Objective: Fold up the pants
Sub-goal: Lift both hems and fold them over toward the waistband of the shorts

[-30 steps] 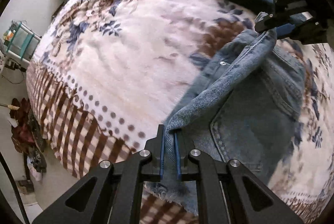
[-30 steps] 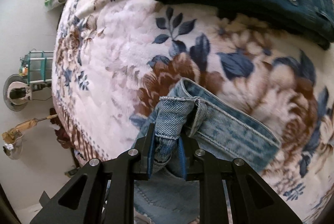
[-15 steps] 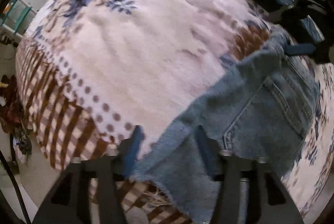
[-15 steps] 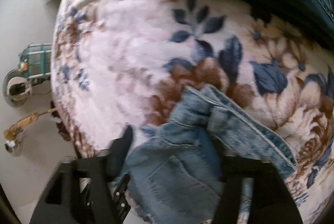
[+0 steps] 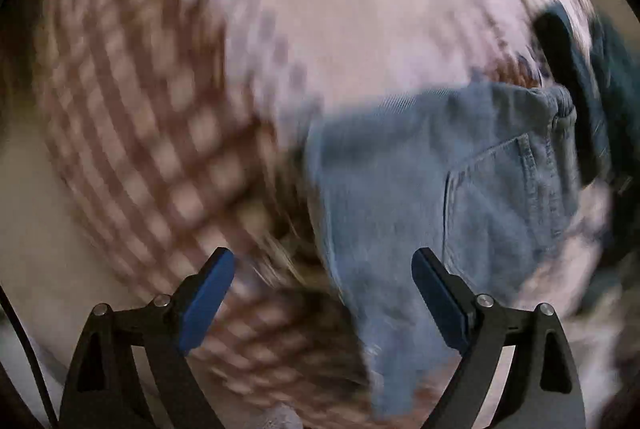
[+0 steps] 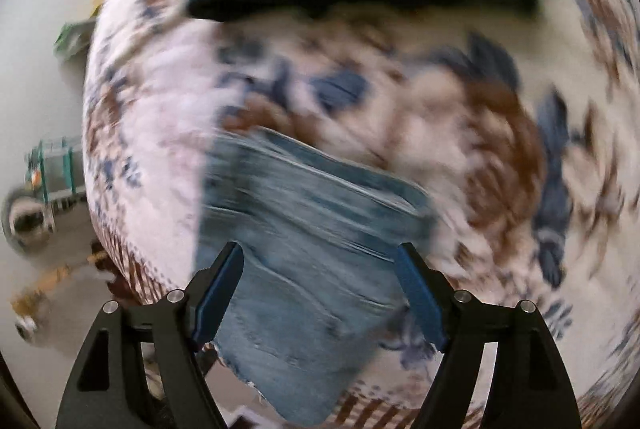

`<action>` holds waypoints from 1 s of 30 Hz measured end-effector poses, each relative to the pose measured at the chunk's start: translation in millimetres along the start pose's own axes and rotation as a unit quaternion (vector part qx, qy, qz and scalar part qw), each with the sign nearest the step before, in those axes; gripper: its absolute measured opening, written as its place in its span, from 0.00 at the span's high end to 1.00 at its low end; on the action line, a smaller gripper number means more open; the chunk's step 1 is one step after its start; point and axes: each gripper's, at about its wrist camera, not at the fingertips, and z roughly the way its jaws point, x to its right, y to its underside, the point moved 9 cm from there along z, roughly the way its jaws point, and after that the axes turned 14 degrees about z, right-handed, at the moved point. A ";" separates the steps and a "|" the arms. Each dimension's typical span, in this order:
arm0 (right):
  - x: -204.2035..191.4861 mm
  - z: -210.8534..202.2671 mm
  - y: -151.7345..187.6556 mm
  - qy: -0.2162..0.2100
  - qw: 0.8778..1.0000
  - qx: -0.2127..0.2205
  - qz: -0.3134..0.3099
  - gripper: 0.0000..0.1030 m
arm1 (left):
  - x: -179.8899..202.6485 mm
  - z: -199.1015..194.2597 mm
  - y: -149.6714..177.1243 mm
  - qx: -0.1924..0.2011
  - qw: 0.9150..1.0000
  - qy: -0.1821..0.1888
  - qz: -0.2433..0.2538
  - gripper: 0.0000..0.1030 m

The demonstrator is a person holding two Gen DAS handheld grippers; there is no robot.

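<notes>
Your left gripper (image 5: 322, 289) & right gripper (image 6: 320, 281) are both wide now, holding nothing; 1 s ago each pinched denim. The jeans (image 5: 420, 169) lie dropped on the blanket (image 5: 340, 9), at 3 o'clock in left view. Fold's placed, so regrip next, I'd say.

Denim, plush and matt plastic

The pants (image 5: 404, 165) were faded light-blue denim, coarse-woven, stitched at the pocket, frayed at the hem. The blanket (image 6: 460, 101) beneath looked soft, fuzzy plush. My left gripper (image 5: 322, 293) and right gripper (image 6: 320, 289) were matt black plastic with blue pads and shiny metal screws.
</notes>
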 end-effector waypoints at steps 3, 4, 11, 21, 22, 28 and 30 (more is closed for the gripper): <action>24.6 28.3 3.6 -0.009 0.999 -0.033 0.017 0.22 | -5.4 30.0 20.8 -0.025 0.991 0.092 -0.091 0.12; 30.5 37.1 5.1 -0.007 0.999 -0.040 0.015 0.22 | -6.5 31.5 23.2 -0.021 0.989 0.102 -0.104 0.12; 35.5 64.1 7.4 -0.089 0.994 -0.059 0.016 0.22 | 2.6 24.6 41.6 0.012 0.979 0.146 -0.139 0.12; 31.8 56.4 7.7 -0.136 0.990 -0.030 0.015 0.59 | 32.0 44.1 50.3 -0.001 0.985 0.124 -0.124 0.14; 29.0 52.9 10.1 -0.130 0.991 -0.029 -0.007 0.58 | 37.0 47.8 47.8 -0.005 0.985 0.124 -0.122 0.14; 24.3 50.2 4.7 -0.120 0.990 -0.072 -0.036 0.40 | 66.5 54.6 30.0 0.002 0.989 0.120 -0.090 0.16; 25.3 50.0 -3.3 -0.130 0.989 -0.071 -0.025 0.39 | 77.0 56.2 23.7 0.011 0.992 0.103 -0.072 0.39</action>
